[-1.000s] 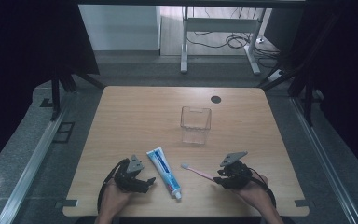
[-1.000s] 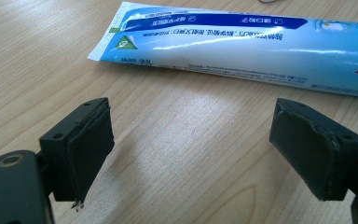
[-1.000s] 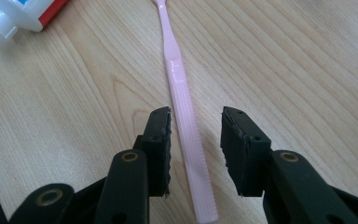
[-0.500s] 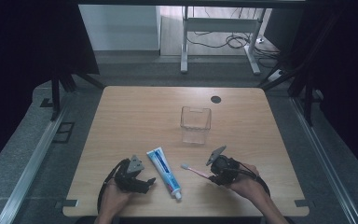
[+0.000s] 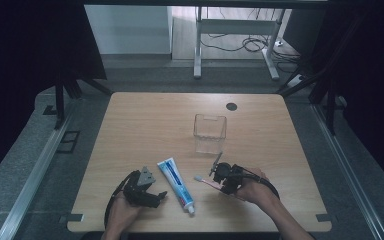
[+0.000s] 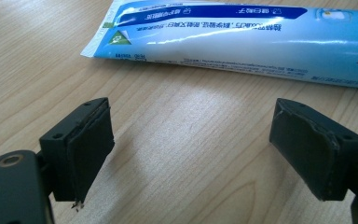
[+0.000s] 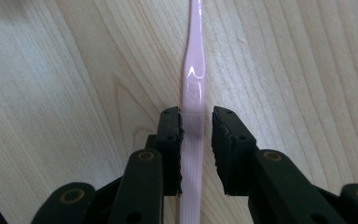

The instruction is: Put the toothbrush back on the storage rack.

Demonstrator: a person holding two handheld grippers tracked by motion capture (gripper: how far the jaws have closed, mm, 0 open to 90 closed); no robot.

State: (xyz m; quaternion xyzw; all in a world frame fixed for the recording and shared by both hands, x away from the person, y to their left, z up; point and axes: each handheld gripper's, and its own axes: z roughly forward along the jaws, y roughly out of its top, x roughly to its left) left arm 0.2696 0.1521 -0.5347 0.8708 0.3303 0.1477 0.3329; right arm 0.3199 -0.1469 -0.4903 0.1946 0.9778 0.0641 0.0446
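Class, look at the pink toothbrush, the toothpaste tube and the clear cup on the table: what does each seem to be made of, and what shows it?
Toothbrush: likely glossy plastic, with a bright highlight on its handle. Toothpaste tube: seemingly soft printed plastic or laminate, with a flat crimped end and sheen. Cup: clear plastic or glass, since the table shows through; which one is uncertain.

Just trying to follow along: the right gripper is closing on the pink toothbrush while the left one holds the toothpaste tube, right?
Not quite. The left gripper holds nothing: the left gripper view shows its fingers open over bare table, the toothpaste tube lying beyond them. The right gripper does straddle the pink toothbrush.
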